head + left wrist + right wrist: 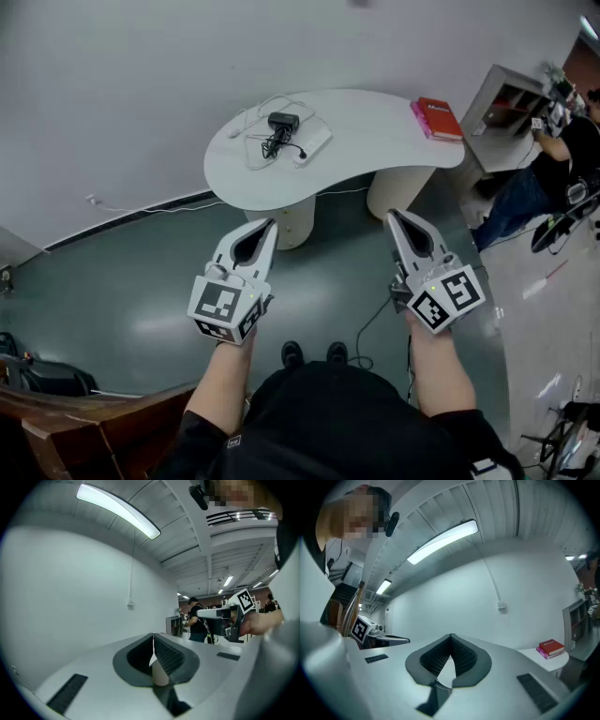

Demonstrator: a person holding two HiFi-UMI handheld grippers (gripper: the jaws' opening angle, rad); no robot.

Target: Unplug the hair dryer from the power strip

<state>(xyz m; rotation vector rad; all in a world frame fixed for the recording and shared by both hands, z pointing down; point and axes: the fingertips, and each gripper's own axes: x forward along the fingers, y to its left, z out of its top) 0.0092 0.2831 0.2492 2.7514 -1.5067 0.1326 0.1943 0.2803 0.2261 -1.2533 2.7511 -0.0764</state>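
Head view: the person is standing well apart from the white table [375, 141], holding the left gripper [270, 227] and the right gripper [394, 218] level; the hair dryer [282, 122] is lying on it just beside the power strip [314, 143]; left gripper view: its jaws are pressing together on nothing; right gripper view: the same; I'd judge the approach is only beginning, calling for stepping closer and spreading one gripper for the plug.

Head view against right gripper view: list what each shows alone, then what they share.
Head view only: the black hair dryer and white power strip. Right gripper view only: the ceiling light and a wall box. Both: the red book on the white table, the left hand-held gripper and the right hand-held gripper.
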